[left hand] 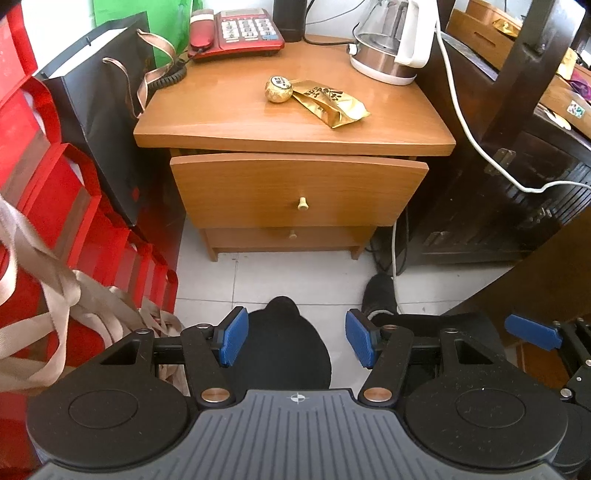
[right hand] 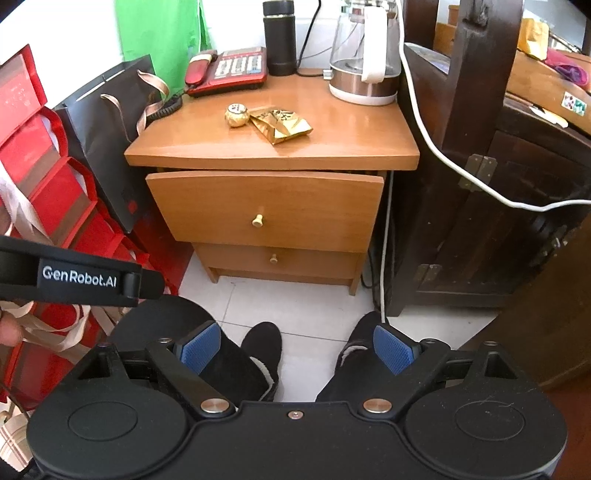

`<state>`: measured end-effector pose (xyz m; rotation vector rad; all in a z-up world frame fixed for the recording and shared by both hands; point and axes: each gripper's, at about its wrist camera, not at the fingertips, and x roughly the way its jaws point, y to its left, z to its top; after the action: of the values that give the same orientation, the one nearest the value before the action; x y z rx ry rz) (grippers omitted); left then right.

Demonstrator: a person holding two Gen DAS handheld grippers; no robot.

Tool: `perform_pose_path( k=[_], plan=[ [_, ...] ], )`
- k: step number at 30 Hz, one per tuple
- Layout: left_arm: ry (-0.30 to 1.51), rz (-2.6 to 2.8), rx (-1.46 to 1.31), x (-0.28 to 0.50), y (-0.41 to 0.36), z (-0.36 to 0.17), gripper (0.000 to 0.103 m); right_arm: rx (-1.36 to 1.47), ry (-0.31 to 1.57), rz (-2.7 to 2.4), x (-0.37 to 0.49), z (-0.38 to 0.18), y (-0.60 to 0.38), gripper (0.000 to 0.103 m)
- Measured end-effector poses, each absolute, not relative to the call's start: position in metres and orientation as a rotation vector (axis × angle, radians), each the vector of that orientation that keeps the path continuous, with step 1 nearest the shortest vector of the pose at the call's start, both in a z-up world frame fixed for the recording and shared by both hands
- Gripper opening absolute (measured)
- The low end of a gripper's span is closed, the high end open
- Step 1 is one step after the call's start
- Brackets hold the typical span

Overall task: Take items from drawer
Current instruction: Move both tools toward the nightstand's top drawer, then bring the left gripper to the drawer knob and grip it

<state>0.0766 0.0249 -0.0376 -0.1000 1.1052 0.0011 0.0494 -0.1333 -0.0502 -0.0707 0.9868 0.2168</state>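
Gold foil packet (left hand: 330, 103) and ball (left hand: 278, 89), light and crinkly, lie at twelve o'clock above the ajar drawer (left hand: 295, 186); both grippers' fingers (left hand: 233, 336) (right hand: 392, 349) spread, empty.

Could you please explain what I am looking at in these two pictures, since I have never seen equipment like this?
These are two handheld grippers, one in each of a person's hands, each with a fisheye camera looking forward along its blue-padded jaws. One picture comes from the left gripper, the other from the right gripper. Both have their jaws open and hold nothing. Below them are the person's dark shoes on a tiled floor. Ahead stands a wooden nightstand whose top drawer is slightly open. On top lie a gold packet and a small gold ball, with a red telephone and a kettle behind them.
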Motion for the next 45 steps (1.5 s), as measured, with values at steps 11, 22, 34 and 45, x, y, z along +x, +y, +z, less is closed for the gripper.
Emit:
perform_pose_path(
  k=[11, 22, 34, 45],
  plan=[
    [1.141, 0.031, -0.127, 0.124, 0.037, -0.067, 0.061, -0.075, 0.999, 0.198, 0.082, -0.060, -0.138, 0.089],
    [1.155, 0.043, -0.114, 0.181, 0.040, -0.101, 0.060, -0.106, 1.003, 0.212, 0.116, -0.074, -0.133, 0.089],
    [1.198, 0.059, -0.144, 0.233, 0.042, -0.142, 0.054, -0.122, 1.009, 0.231, 0.153, -0.089, -0.130, 0.089],
    [1.264, 0.063, -0.152, 0.269, 0.039, -0.170, 0.053, -0.142, 1.018, 0.266, 0.185, -0.101, -0.122, 0.089]
  ],
)
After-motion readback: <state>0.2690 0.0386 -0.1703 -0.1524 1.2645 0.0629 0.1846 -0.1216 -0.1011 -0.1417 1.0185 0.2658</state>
